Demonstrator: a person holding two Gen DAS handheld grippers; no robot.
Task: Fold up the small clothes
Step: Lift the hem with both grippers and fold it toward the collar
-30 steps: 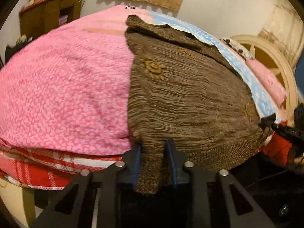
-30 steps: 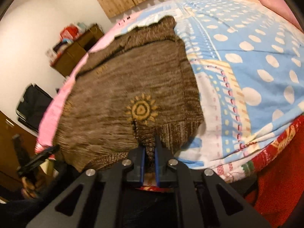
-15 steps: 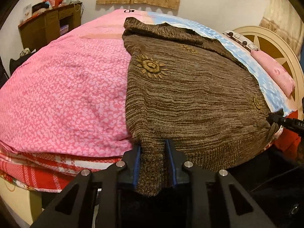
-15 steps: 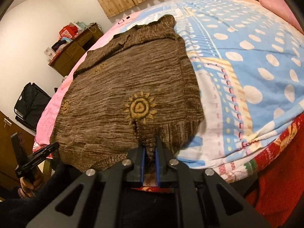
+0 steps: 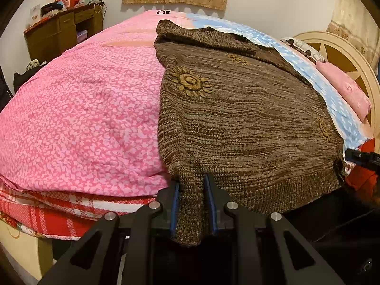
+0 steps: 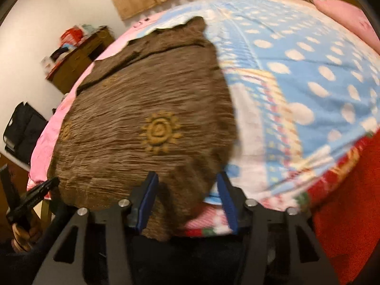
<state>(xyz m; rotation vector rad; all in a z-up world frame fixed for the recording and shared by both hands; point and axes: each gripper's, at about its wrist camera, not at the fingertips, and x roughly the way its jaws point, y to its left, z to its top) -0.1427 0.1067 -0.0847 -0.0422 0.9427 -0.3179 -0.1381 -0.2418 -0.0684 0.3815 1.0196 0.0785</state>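
A brown knitted sweater (image 5: pixel 239 123) with yellow sun motifs lies spread flat on a bed, its hem at the near edge and its neck toward the far wall. It straddles the bedding: a pink patterned quilt (image 5: pixel 78 118) to the left and a blue cover with white dots (image 6: pixel 308 76) to the right. In the left wrist view, the left gripper (image 5: pixel 192 182) has its blue-padded fingers pressed against a fold of the hem at the near left corner, pinching the knit, which hangs down between them and hides the inner pads. In the right wrist view, the right gripper (image 6: pixel 187 185) has its fingers spread wide apart on either side of the near right corner of the hem; the fabric lies loose between them, touching neither pad clearly. This view is blurred, so the knit's texture and the bedding pattern smear. At the far left a wooden dresser (image 5: pixel 61 33) holds clutter too small to identify. A cream headboard (image 5: pixel 342 54) and pink pillow (image 5: pixel 344 90) are cut off at the right edge. The bed's far end is hidden by its own curve.
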